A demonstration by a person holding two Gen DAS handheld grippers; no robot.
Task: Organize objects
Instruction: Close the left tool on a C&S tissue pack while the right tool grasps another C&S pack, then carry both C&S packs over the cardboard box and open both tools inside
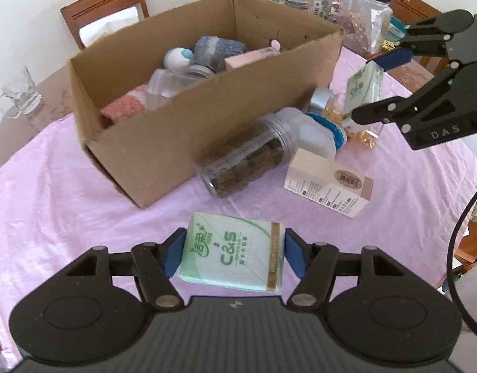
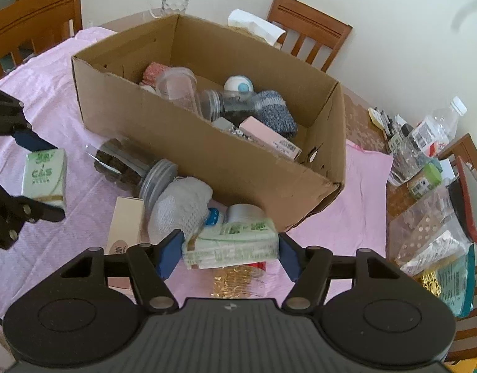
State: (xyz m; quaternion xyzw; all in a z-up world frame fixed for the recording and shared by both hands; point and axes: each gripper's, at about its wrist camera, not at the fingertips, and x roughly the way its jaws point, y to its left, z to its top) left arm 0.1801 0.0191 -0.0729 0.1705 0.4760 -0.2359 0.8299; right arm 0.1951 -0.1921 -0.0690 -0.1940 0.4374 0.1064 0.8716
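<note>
— Pink cloth point(image 1: 52, 186) covers a dining table ringed by wooden chairs point(image 1: 104, 9) against a pale wall; an open cardboard box point(image 1: 182, 130) sits mid-table, already part filled with jars, knitted pieces and a pink carton. What are the two grippers doing?

— Each is clamped on a soft green tissue pack. Left gripper point(image 1: 233, 256) holds its tissue pack point(image 1: 232, 255) by the short ends, clear of the cloth, in front of the box. Right gripper point(image 2: 230, 253) pinches a second tissue pack point(image 2: 232, 242) just beside the box's near corner, over a gold-wrapped bag point(image 2: 235, 279).

— Where could it go wrong?

— Likely at the box wall: both packs are below the rim, so a low carry could catch the cardboard edge and twist a pack out of the pads. The packs are squashy, so grip may slacken as they deform.

— Anything else nearby?

— A toppled jar of brown snacks point(image 1: 244, 161), a grey knitted pouch point(image 2: 179, 208) and a white carton point(image 1: 328, 186) lie between the hands; a sweep could roll the jar. Bottles and containers point(image 2: 424, 143) crowd the table's far side, and a glass mug point(image 1: 19, 93) stands on bare table beyond the cloth
</note>
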